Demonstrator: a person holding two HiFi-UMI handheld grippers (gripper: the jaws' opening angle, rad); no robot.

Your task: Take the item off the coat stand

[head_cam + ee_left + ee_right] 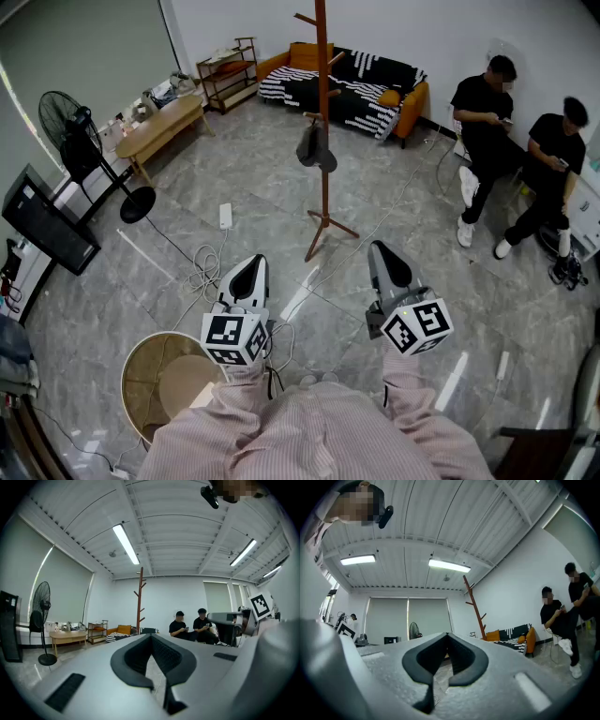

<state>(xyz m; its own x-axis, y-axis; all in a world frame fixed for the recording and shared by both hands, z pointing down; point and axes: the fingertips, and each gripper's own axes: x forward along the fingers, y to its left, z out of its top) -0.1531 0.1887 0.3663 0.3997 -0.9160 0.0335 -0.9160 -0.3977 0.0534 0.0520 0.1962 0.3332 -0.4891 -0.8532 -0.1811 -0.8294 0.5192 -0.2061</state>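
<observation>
Your striped sleeves (309,436) fill the near edge of the head view, and just past them you hold both grippers out over the grey tiled floor (394,197). Your left gripper (251,265) has its jaws pressed together with nothing between them. Your right gripper (379,247) is closed the same way, tips meeting and empty.

The dark item (316,148) hangs on the left side of the coat stand (324,103), about halfway up the wooden pole and resting against it. The stand rises from the floor ahead of you, roughly between the lines of your two grippers and well apart from both. Neither gripper touches the stand or the item. In both gripper views the stand appears as a thin bare-pegged pole beyond the closed tips.

Behind the stand, against the far wall, sits an orange sofa (412,98) covered with a black-and-white striped blanket (347,80). To its left stands a low open shelf (228,70), then a long wooden table (159,127) along the left wall. A black floor fan (80,141) stands nearer on the left, with a dark screen (42,220) beside it. A white power strip (225,216) and a loose cable (202,277) lie on the floor left of the stand. A round basket (131,375) sits just left of your left sleeve. At the far right, a person in black (483,117) and a second person (553,155) sit side by side.
</observation>
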